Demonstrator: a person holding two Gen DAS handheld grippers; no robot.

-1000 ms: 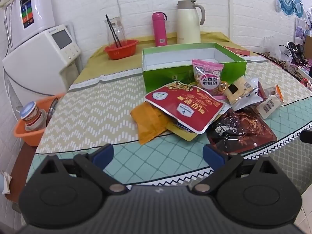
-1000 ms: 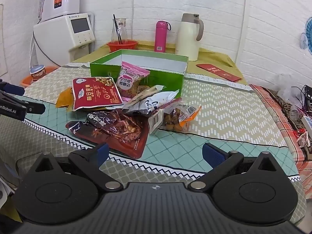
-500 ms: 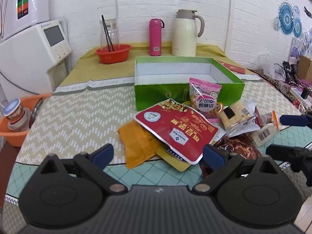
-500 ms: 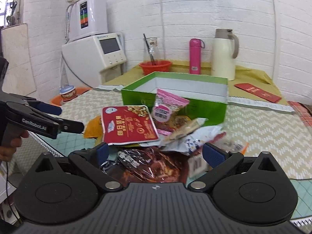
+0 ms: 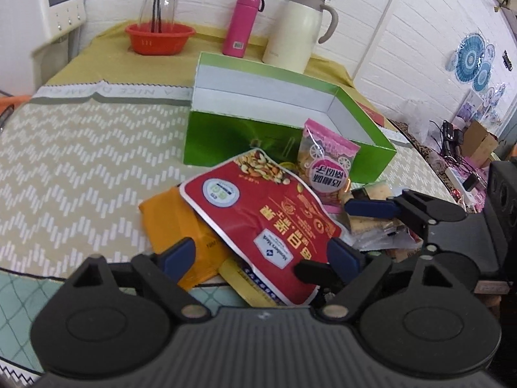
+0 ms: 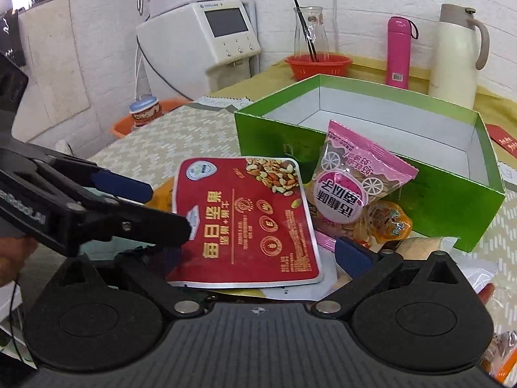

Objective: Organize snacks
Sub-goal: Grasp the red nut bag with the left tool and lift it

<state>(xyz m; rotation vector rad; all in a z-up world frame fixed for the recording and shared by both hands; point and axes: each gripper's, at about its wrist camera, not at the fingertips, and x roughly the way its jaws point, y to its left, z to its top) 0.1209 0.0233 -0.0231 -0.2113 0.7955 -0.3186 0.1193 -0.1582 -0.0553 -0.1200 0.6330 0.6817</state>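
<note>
Two grippers meet over one heap of snack packets lying on the patterned tablecloth (image 5: 80, 161), just in front of the green box (image 5: 226, 142), whose white inside holds nothing that can be seen. The left gripper (image 5: 258, 255) has just been closing its jaws, yet they stand well apart; the red nut pouch (image 5: 265, 220) lies between its blue pads, and whether either pad touches the pouch I cannot tell. Under the pouch lies an orange packet (image 5: 171, 216). The right gripper (image 6: 258, 252) is spread wide too (only its right blue pad shows clearly), low over the near edge of the same red pouch, gripping nothing. In the left wrist view the right gripper comes in from the right, its fingers over the cracker packets (image 5: 365, 223). A pink snack bag (image 6: 358, 177) leans on the box's front wall, with a small orange packet (image 6: 387, 223) just below it. Behind the box stand a pink flask (image 5: 242, 26), a cream jug (image 5: 297, 29) and a red basket (image 5: 158, 37).
</note>
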